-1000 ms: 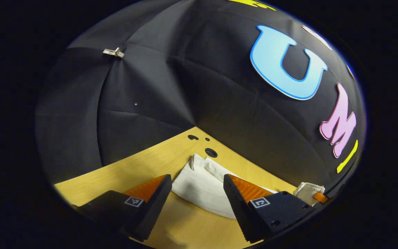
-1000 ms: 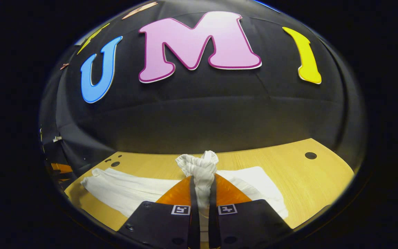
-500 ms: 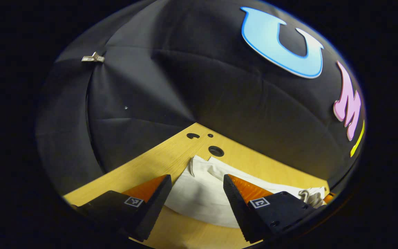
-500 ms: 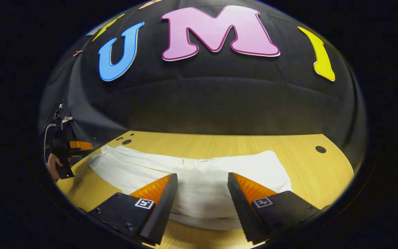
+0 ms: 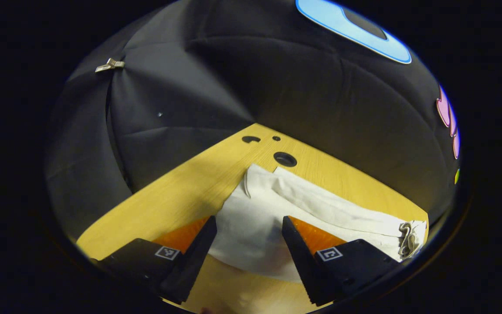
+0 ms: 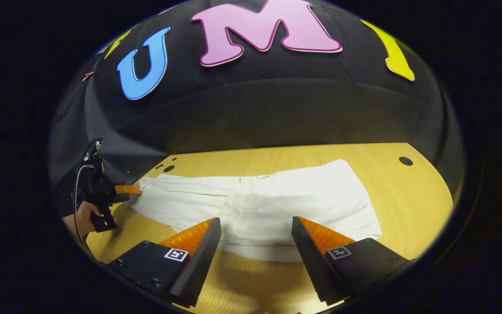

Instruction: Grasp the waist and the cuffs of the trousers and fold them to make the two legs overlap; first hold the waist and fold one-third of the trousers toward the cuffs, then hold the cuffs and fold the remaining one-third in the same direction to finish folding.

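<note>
Trousers (image 6: 259,209) | white, folded, flat on table (image 6: 408,196) | creased middle

You won't find any readable text, numbers or brand marks on the trousers (image 6: 259,205) or the table (image 6: 412,192). The only sign-like things are small black-and-white square marker tags, one on each finger base of your left gripper (image 5: 246,257) and right gripper (image 6: 255,257), and they're patterns, not letters.
</note>
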A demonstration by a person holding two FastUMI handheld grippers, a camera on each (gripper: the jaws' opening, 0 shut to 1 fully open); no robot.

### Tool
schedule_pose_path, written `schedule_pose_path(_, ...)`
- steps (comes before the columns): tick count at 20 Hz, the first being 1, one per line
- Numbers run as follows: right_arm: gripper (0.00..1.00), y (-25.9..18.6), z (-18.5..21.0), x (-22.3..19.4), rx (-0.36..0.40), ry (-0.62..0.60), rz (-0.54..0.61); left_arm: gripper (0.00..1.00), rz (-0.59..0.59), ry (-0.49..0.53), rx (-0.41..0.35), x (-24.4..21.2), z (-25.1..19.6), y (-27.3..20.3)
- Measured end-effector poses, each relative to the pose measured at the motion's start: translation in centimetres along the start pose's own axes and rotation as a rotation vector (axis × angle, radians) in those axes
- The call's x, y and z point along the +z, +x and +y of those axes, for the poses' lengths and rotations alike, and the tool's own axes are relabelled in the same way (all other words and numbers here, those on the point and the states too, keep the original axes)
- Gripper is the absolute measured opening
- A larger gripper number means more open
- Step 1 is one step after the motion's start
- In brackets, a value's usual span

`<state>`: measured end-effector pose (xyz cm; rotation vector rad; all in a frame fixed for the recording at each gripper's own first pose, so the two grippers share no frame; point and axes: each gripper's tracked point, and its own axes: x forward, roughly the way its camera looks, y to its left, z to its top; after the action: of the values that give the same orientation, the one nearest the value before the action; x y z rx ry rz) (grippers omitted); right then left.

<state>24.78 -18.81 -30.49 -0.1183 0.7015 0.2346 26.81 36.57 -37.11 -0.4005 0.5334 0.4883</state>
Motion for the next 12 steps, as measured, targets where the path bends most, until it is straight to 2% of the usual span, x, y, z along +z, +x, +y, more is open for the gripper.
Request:
schedule_pose_path(3, 0.99, -2.0, -1.1, 0.0, -0.026, -0.051, -0.016, 0.99, 0.023, 0.060, 0.013, -0.5, 0.0, 0.0)
schedule_pose_path(6, 0.99, -3.9, -1.1, -0.1, -0.013, -0.063, -0.045, 0.97, 0.068, 0.247, 0.072, -1.5, -0.1, 0.6)
schedule_pose_path(7, 0.99, -4.3, -1.0, -0.3, -0.006, -0.045, -0.042, 0.97, 0.053, 0.267, 0.067, -1.5, -0.7, 0.6)
schedule_pose_path(9, 0.99, -5.0, -0.9, -0.7, 0.001, 0.003, -0.037, 0.86, 0.064, 0.259, 0.045, -2.0, -1.5, 0.7)
schedule_pose_path(10, 0.99, -5.1, -1.1, -0.7, -0.002, 0.023, -0.038, 0.85, 0.069, 0.264, 0.028, -2.3, -1.9, 0.7)
schedule_pose_path(11, 0.99, -5.2, -1.4, -0.7, -0.005, 0.037, -0.039, 0.75, 0.071, 0.277, 0.018, -2.3, -2.2, 0.7)
schedule_pose_path(12, 0.99, -5.2, -1.7, -0.7, -0.009, 0.043, -0.040, 0.70, 0.073, 0.296, 0.007, -2.3, -2.5, 0.6)
